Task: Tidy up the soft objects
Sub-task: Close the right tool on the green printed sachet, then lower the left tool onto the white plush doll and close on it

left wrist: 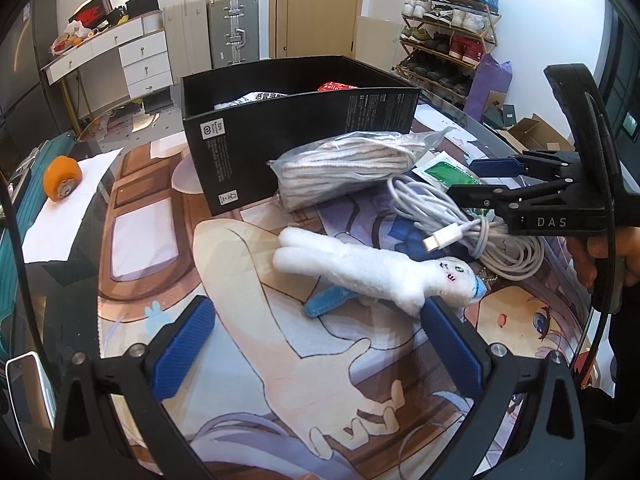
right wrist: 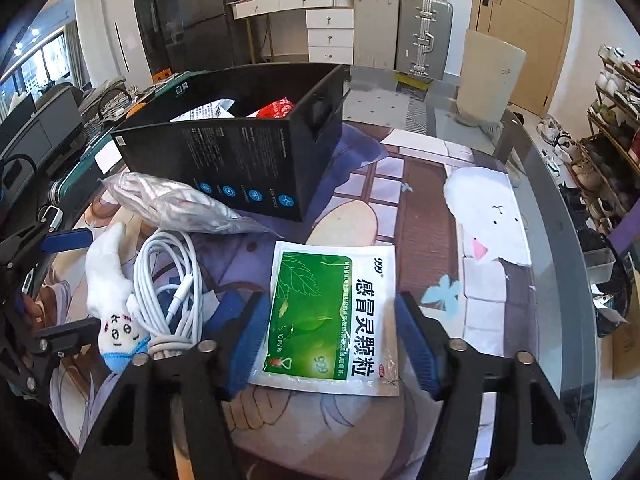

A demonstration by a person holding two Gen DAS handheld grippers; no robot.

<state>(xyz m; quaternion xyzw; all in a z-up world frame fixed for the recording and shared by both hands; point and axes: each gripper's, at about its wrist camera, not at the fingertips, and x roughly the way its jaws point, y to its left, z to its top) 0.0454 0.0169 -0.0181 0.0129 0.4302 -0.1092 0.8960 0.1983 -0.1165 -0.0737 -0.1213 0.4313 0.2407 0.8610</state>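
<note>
Plush toy (left wrist: 368,268) lies on the mat just ahead of our left gripper (left wrist: 320,344), fingers apart, lined up to take it. Our right gripper (right wrist: 330,344) straddles the green sachet (right wrist: 328,312), fingers apart, not pinching. Black box (left wrist: 288,128) waits behind, open for both.

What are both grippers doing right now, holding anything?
Left gripper: open, empty, its fingers either side of the white plush toy's head.
Right gripper: open, empty, fingers straddling the green sachet.
</note>
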